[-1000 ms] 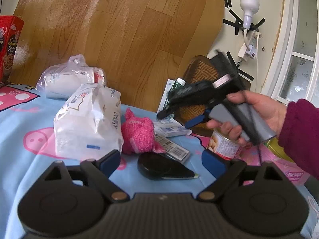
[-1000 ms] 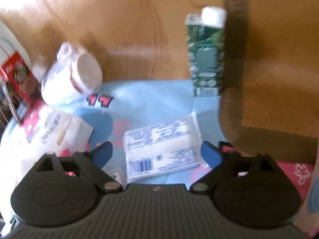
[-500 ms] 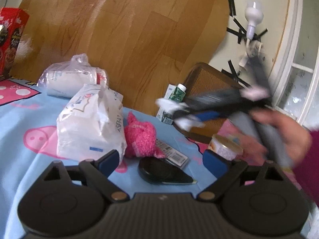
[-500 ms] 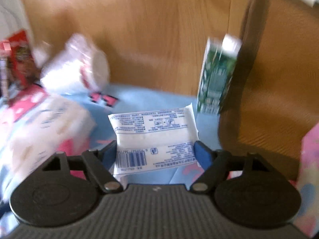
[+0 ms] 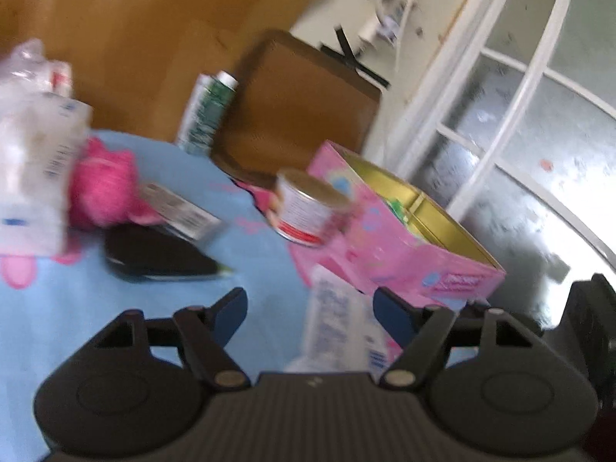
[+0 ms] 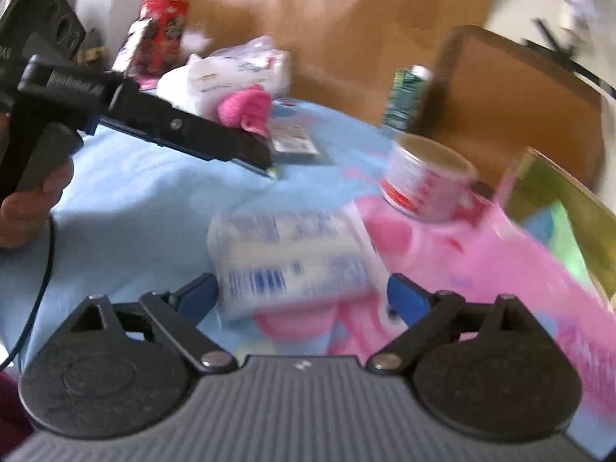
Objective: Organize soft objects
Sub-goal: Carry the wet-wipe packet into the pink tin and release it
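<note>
My right gripper (image 6: 302,292) is shut on a white tissue pack (image 6: 292,258) with blue print, held above the blue cloth near the pink box (image 6: 539,254). The pack also shows low in the left wrist view (image 5: 338,327). My left gripper (image 5: 310,310) is open and empty above the cloth; it shows in the right wrist view (image 6: 254,154) at the left. A pink plush (image 5: 102,192) lies beside a big white tissue bag (image 5: 34,177); the plush also shows in the right wrist view (image 6: 246,107).
An open pink box with a gold inside (image 5: 415,238) stands at the right, a tin can (image 5: 308,208) against it. A green carton (image 5: 208,115), a black case (image 5: 154,258), a flat barcode packet (image 5: 181,211), a brown chair back (image 5: 300,104) and a red box (image 6: 161,34) are around.
My right gripper closed on the tissue pack, lifted it and swung right toward the pink box. My left gripper swung right too; both views are blurred by motion.
</note>
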Demonstrator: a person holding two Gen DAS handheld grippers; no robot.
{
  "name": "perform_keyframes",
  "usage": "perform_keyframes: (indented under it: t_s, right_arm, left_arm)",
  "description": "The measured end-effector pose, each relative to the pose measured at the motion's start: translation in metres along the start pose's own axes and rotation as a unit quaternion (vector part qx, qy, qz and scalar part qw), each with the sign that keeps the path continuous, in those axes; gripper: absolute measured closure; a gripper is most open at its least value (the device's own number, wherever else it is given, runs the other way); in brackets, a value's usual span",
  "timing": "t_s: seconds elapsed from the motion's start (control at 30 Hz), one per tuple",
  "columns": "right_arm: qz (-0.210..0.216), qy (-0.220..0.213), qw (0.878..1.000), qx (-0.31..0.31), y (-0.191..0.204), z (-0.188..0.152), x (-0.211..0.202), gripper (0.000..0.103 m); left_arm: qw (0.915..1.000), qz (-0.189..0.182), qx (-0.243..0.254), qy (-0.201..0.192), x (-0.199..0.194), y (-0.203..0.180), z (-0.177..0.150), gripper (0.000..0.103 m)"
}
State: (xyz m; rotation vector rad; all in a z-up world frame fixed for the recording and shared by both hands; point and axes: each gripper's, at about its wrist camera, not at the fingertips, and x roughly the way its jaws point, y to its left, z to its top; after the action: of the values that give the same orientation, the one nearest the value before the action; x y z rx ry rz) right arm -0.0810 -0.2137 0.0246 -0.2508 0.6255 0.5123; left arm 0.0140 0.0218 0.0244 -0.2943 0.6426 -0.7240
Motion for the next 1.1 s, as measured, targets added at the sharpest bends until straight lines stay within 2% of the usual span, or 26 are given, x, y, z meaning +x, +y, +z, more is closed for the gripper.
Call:
perform_keyframes:
  t_s: [0.1,0.2,0.23,0.27,0.33,0.37,0.5,0.63,0.73,0.83,0.87,0.97,1.03,1.1]
  right_arm:
    - [0.008,-0.007,0.999,0.047,-0.003,-0.013,-0.006,0.006]
    - [0.008,-0.012,0.997,0.073,0.0,-0.013,0.002,0.007]
    - [0.011,-0.013,0.996,0.084,-0.001,-0.011,0.006,0.007]
    - [0.01,-0.02,0.996,0.088,0.001,-0.009,0.008,0.012]
    - [0.001,-0.031,0.997,0.075,0.006,-0.007,0.011,0.02]
    - [-0.019,-0.036,0.996,0.075,0.008,-0.007,0.011,0.026]
    - [-0.032,-0.082,0.992,0.094,0.0,-0.009,-0.006,0.028]
    - [-0.088,-0.155,0.981,0.082,-0.011,-0.006,-0.037,0.028]
    - [-0.13,-0.184,0.971,0.085,-0.037,-0.006,-0.053,0.028]
    - [-0.172,-0.187,0.962,0.097,-0.07,-0.004,-0.057,0.028]
    - [-0.185,-0.184,0.96,0.099,-0.082,-0.003,-0.055,0.028]
    - [-0.241,-0.171,0.949,0.113,-0.121,0.0,-0.043,0.028]
    - [-0.297,-0.148,0.935,0.127,-0.148,0.002,-0.031,0.027]
    - [-0.321,-0.125,0.925,0.163,-0.172,-0.002,-0.022,0.027]
  left_arm:
    - [0.9993,0.009,0.015,0.032,0.02,-0.013,0.003,0.03]
    - [0.9965,0.006,0.022,0.08,0.044,-0.023,-0.003,0.046]
    - [0.9968,0.002,0.025,0.077,0.047,-0.029,-0.006,0.049]
    - [0.9957,-0.011,0.021,0.089,0.05,-0.031,-0.007,0.05]
    - [0.9961,-0.001,0.025,0.085,0.048,-0.042,-0.008,0.051]
    - [0.9964,0.001,0.035,0.078,0.046,-0.049,-0.007,0.051]
    - [0.997,-0.022,0.058,0.045,0.036,-0.076,0.012,0.051]
    - [0.9922,-0.044,0.115,0.018,0.051,-0.121,0.04,0.05]
    - [0.9881,-0.056,0.143,0.007,0.082,-0.152,0.058,0.049]
    - [0.9854,-0.063,0.158,-0.005,0.119,-0.178,0.072,0.048]
    - [0.9844,-0.06,0.165,-0.01,0.131,-0.186,0.073,0.042]
    - [0.9858,-0.024,0.166,-0.007,0.164,-0.199,0.076,0.039]
    - [0.9896,-0.008,0.144,0.0,0.17,-0.193,0.074,0.041]
    - [0.9919,-0.012,0.126,0.002,0.161,-0.179,0.068,0.041]
